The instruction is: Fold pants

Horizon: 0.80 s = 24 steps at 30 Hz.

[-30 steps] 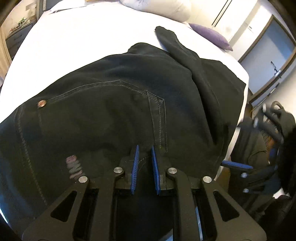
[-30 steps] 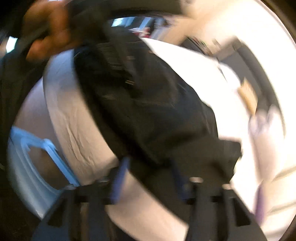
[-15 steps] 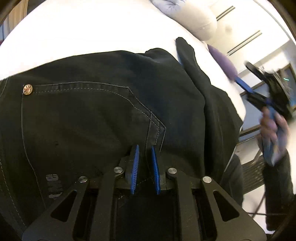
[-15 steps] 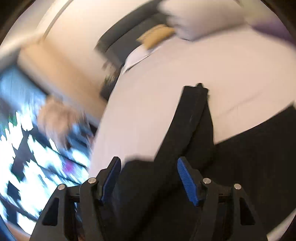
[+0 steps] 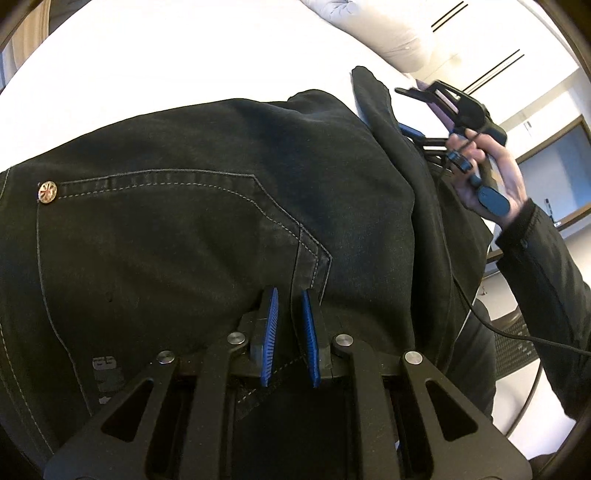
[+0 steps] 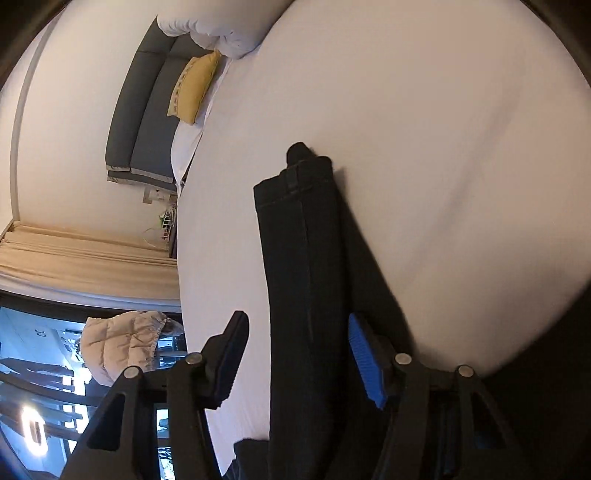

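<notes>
Left tongs pinch pants (right tongs gape)

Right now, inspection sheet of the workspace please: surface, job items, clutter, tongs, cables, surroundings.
Surface: white bed sheet, bare beyond the garment.
Job's things: black pants spread seat-up, back pocket showing; one leg lies stretched out on the sheet.
Clutter: nothing seen on the sheet beside the pants.
Grippers: left tongs shut on pants fabric; right tongs open, straddling the leg.
Cables: black cable trailing below the right hand.
Surroundings: white pillow, yellow cushion, grey headboard, beige curtain.
</notes>
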Each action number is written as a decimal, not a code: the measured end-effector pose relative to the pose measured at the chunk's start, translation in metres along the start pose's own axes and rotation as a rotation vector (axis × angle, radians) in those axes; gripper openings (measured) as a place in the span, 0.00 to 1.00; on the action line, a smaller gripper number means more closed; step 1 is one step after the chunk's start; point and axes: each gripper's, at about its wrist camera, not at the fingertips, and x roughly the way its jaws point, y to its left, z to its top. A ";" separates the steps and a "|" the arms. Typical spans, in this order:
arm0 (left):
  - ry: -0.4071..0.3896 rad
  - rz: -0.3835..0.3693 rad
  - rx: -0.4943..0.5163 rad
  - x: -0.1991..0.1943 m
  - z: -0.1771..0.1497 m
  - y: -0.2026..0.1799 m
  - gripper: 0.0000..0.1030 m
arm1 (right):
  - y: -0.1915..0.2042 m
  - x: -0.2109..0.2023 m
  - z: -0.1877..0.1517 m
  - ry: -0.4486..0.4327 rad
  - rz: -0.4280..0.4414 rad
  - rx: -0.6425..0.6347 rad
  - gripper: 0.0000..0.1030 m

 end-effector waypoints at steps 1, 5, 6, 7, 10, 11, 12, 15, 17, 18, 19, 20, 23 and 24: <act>0.000 -0.002 -0.001 0.000 0.000 0.000 0.14 | 0.003 0.003 0.001 0.000 0.002 -0.002 0.58; 0.000 -0.002 0.003 0.000 0.000 0.001 0.14 | 0.002 0.018 0.015 0.003 0.025 0.031 0.54; 0.000 -0.001 0.005 -0.001 0.000 0.002 0.14 | 0.000 0.021 0.019 0.000 0.035 0.048 0.52; 0.000 0.000 0.006 -0.001 0.000 0.001 0.14 | -0.002 0.025 0.024 -0.005 0.048 0.065 0.46; 0.001 0.002 0.008 -0.001 -0.001 0.001 0.14 | -0.001 0.029 0.036 -0.012 0.004 0.046 0.06; 0.002 0.005 0.009 -0.001 -0.001 0.000 0.14 | 0.000 0.027 0.038 -0.018 -0.011 0.035 0.06; 0.003 0.006 0.010 -0.001 -0.001 -0.001 0.14 | 0.003 0.022 0.039 -0.031 -0.011 0.023 0.05; 0.004 0.013 0.012 0.001 -0.001 -0.005 0.14 | 0.015 -0.014 0.038 -0.108 0.022 -0.050 0.04; 0.005 0.017 0.013 0.003 -0.001 -0.008 0.14 | 0.019 -0.055 0.038 -0.181 0.050 -0.085 0.04; 0.006 0.019 0.012 0.003 -0.001 -0.009 0.14 | 0.020 -0.071 0.040 -0.215 0.063 -0.092 0.04; 0.007 0.020 0.009 0.003 -0.001 -0.011 0.14 | 0.018 -0.096 0.041 -0.262 0.075 -0.097 0.04; 0.008 0.020 0.003 0.003 -0.001 -0.011 0.14 | 0.013 -0.122 0.039 -0.307 0.092 -0.089 0.04; 0.011 0.021 -0.024 0.003 0.002 -0.011 0.14 | -0.023 -0.194 0.028 -0.440 0.103 -0.043 0.04; 0.011 0.025 -0.025 0.003 0.003 -0.013 0.14 | -0.039 -0.213 0.024 -0.480 0.090 -0.009 0.04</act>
